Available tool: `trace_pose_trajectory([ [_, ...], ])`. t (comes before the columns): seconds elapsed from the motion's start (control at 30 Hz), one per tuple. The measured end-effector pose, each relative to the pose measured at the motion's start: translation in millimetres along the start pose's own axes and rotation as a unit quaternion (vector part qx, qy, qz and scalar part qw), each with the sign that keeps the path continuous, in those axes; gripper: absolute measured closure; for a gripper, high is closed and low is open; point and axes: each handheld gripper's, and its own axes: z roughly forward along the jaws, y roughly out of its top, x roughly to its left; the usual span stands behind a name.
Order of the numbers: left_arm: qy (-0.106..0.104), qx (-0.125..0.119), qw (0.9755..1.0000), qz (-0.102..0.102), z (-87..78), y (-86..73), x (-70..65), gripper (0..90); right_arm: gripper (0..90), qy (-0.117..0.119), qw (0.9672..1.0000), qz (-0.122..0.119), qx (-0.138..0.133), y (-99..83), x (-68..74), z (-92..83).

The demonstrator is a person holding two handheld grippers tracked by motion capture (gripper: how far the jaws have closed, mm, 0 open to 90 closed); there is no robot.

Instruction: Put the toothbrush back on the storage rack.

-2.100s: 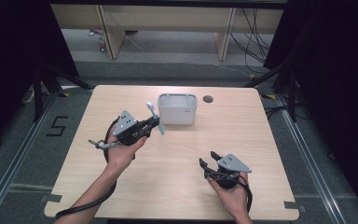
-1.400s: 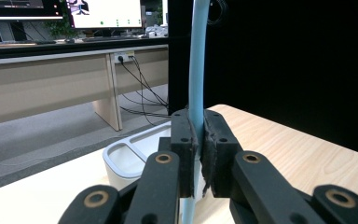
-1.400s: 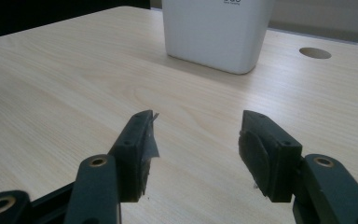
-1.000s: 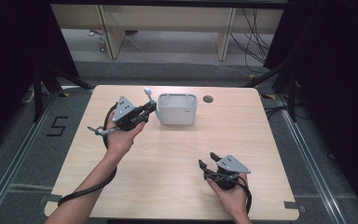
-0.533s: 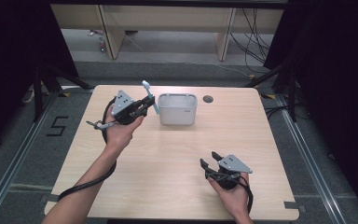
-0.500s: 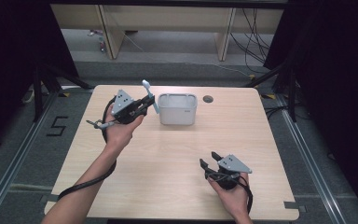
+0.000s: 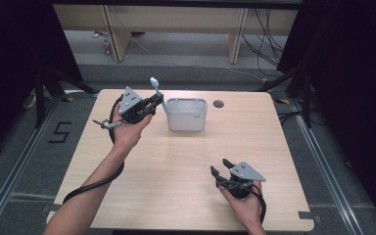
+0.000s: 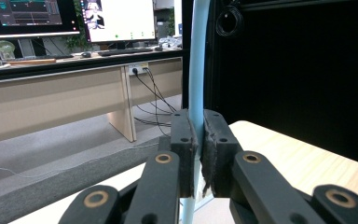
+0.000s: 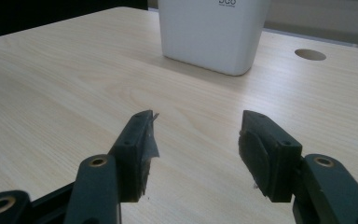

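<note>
A light wooden table (image 7: 142, 161) fills the middle of the high view, with a grey floor and desk legs beyond its far edge. Near the far edge, around the middle, stands a white rectangular plastic bin (image 7: 187, 114), open at the top, and just to its right is a small round cable hole (image 7: 219, 104) in the tabletop. At far left, the person's left forearm reaches up the table and holds the left gripper (image 7: 152, 102) raised just left of the bin. Its jaws are clenched on the stem of a pale blue plastic spoon (image 7: 158, 93), which stands nearly upright with its upper end above the bin's near-left corner; in the left gripper view the blue stem (image 8: 196, 70) rises straight up between the two pressed pads. At near right, the right hand rests on the table with the right gripper (image 7: 219, 167), well apart from the bin, its jaws spread wide and grasping nothing, pointing toward the bin across bare wood.
</note>
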Motion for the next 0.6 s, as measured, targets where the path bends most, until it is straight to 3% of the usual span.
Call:
trace_pose_trajectory([
  [0.2,0.000,-0.002,1.0000,0.002,3.0,1.8,1.7,83.5,45.7,0.001,1.0000,-0.003,0.004,-0.1,0.5,0.4],
  [0.23,0.000,-0.003,1.0000,0.002,3.7,1.9,1.9,83.5,45.7,-0.003,1.0000,-0.007,-0.006,-0.5,0.1,1.5],
  [0.27,0.000,-0.002,1.0000,0.003,5.2,2.5,2.2,83.5,45.7,0.007,1.0000,-0.001,-0.005,0.5,0.2,1.3],
  [0.4,0.002,-0.004,1.0000,0.003,6.7,4.3,3.2,83.5,45.7,0.000,0.9998,0.018,0.003,1.3,3.1,-1.2],
  [0.47,0.002,-0.005,1.0000,0.005,8.5,6.0,3.5,83.5,45.7,0.001,1.0000,0.007,0.001,1.3,1.3,-0.3],
  [0.53,0.002,-0.004,1.0000,0.007,9.2,6.4,3.5,83.5,45.7,0.006,0.9999,0.012,0.006,1.2,1.7,-0.5],
  [0.57,0.002,-0.003,1.0000,0.008,9.7,6.7,3.4,83.5,45.7,0.008,0.9999,-0.006,-0.006,1.1,0.4,1.4],
  [0.6,0.001,-0.004,1.0000,0.007,10.7,7.0,3.1,83.5,45.7,0.008,0.9999,-0.006,-0.006,1.1,0.4,1.4],
])
